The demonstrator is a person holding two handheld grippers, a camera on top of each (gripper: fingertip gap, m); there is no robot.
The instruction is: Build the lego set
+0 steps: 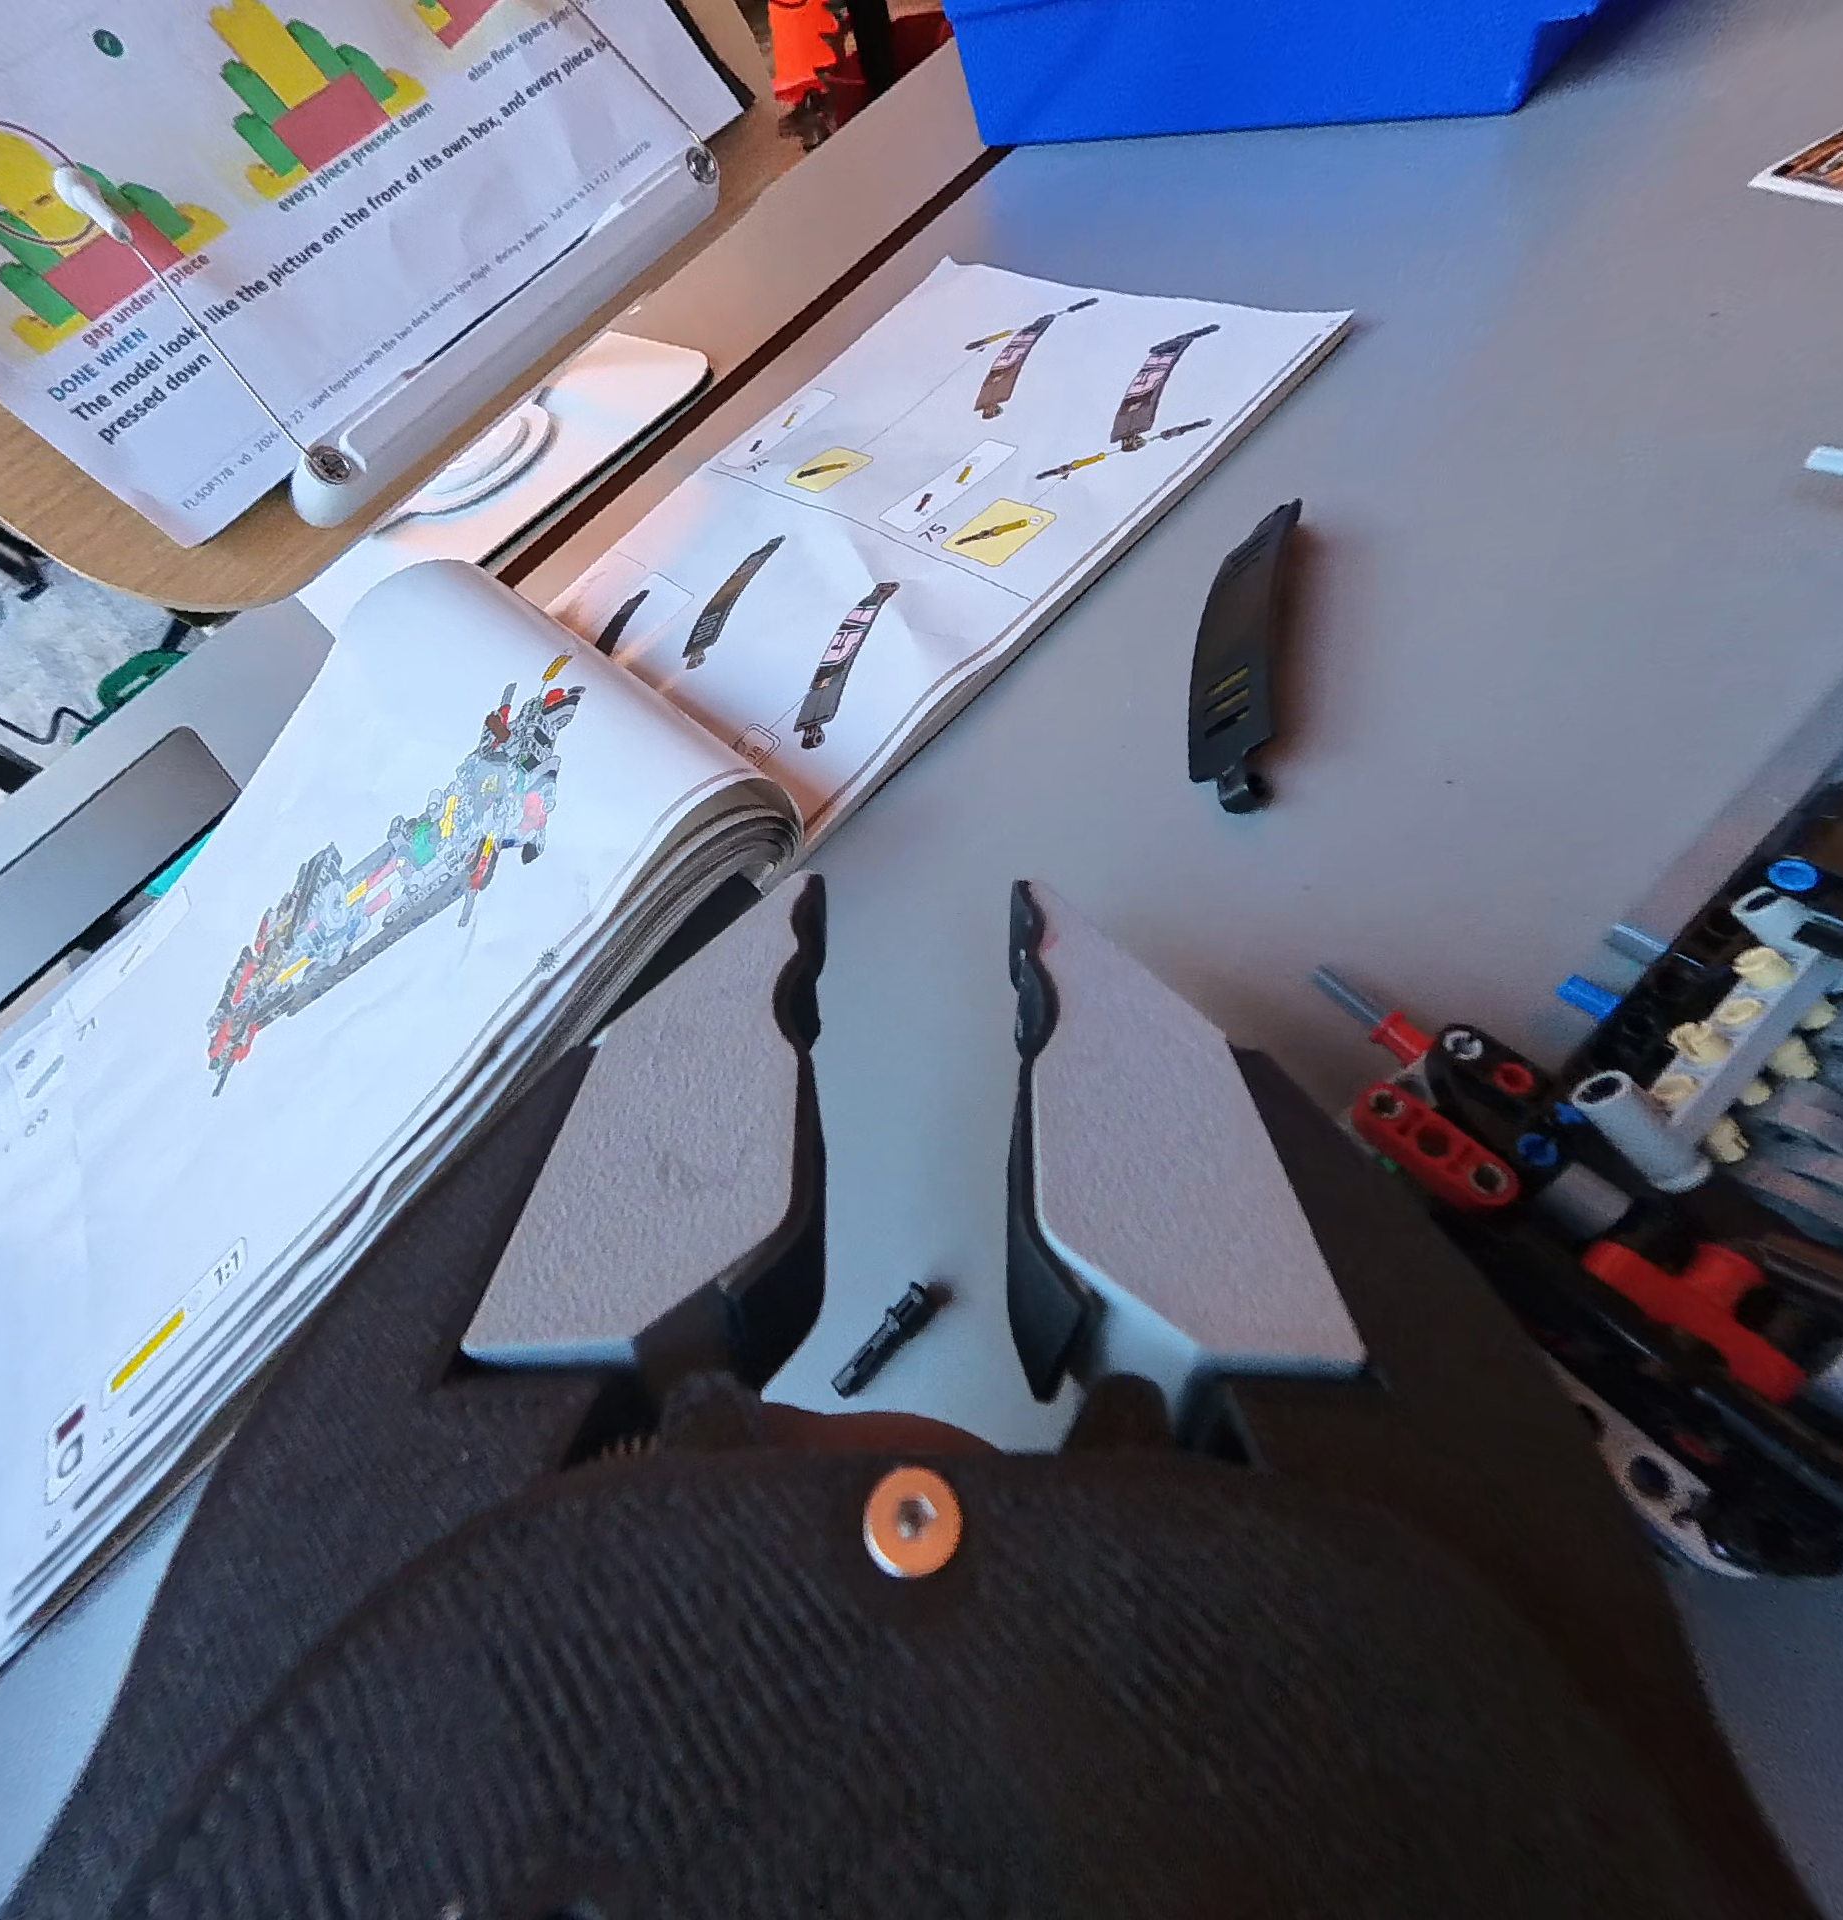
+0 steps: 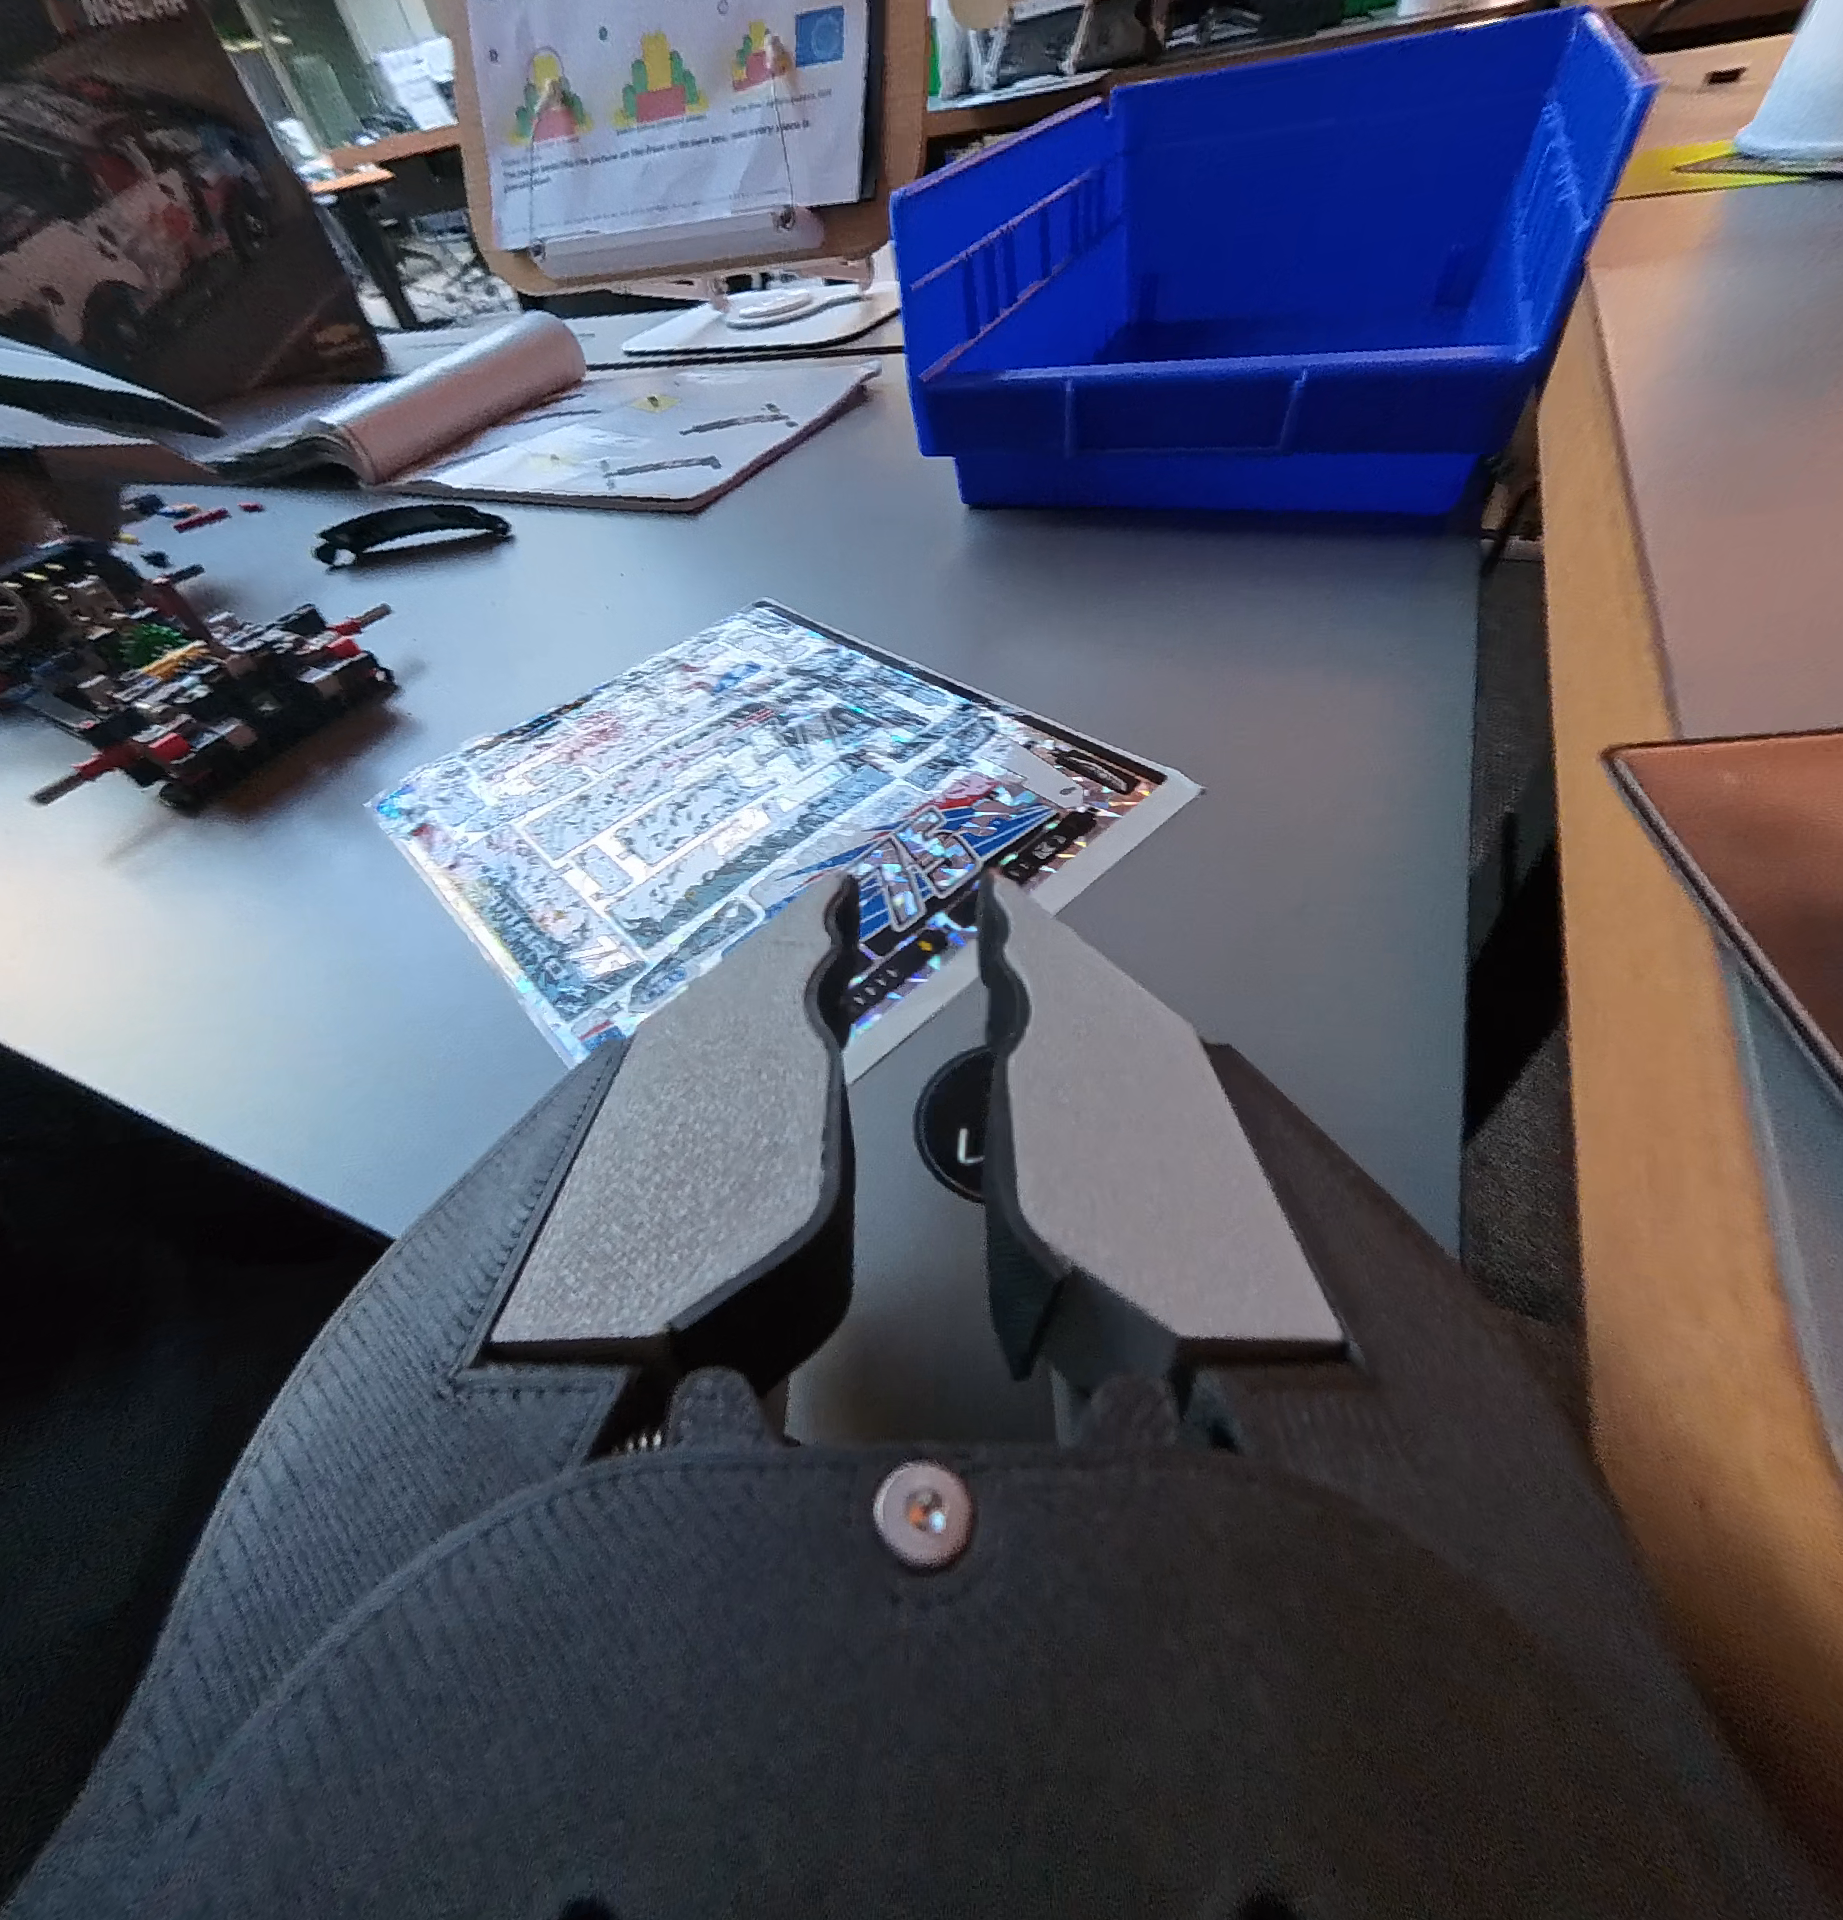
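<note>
— Grippers first. What do you see?

— Left gripper (image 1: 915, 894) is open, with nothing between its fingers. It hangs over the grey tabletop (image 1: 1519, 436). A small black plastic pin (image 1: 889, 1336) lies on the tabletop down near the base of the fingers, touching neither one.

— What is around it?

— A thick open instruction booklet with white pages (image 1: 397, 935) lies just to its left. A half-built toy car made of black, red and grey plastic pieces (image 1: 1665, 1122) sits to its right. Farther out lies a long curved black plastic panel (image 1: 1241, 665).

— And the right one?

— Right gripper (image 2: 915, 894) is open too, a narrower gap, holding nothing. Its tips hang over the near corner of a shiny silver sticker sheet (image 2: 709, 790) lying flat on the tabletop. I cannot tell if they touch it.

— What is far away?

— A big blue plastic bin (image 2: 1260, 312) stands at the back, well apart from the sheet. A paper sheet with brick pictures on a white stand (image 2: 668, 125) is behind it all.
</note>
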